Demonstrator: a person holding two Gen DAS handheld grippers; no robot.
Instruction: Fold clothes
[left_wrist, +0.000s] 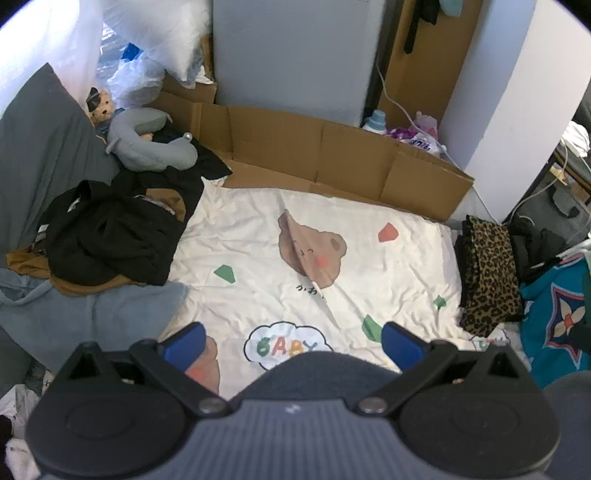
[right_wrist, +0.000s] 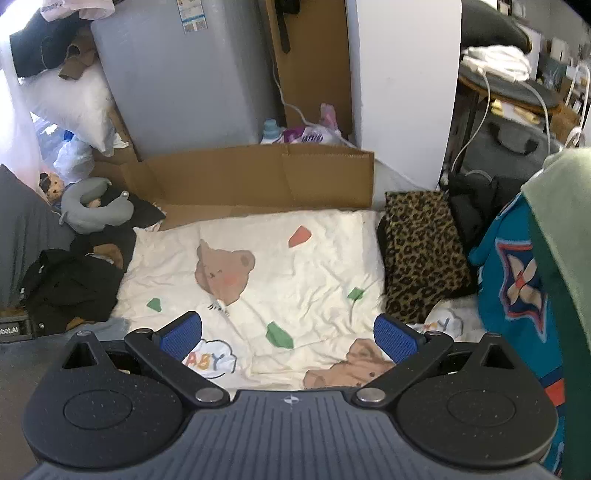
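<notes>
The blue fingers (left_wrist: 188, 341) of the left gripper (left_wrist: 291, 341) and right gripper (right_wrist: 290, 332) gape wide and empty, both hovering level above the bear-print sheet (right_wrist: 314, 258), so whichever garment comes next—rumpled black pile (left_wrist: 107, 236) leftward, leopard-print piece (right_wrist: 421, 251) lying folded rightward—deserves pinching by an edge.

A white bear-print sheet (left_wrist: 332, 266) covers the bed across the frame's middle. On it lie a black clothes heap (left_wrist: 110, 236) at left and a folded leopard-print garment (left_wrist: 487, 273) at right edge.
</notes>
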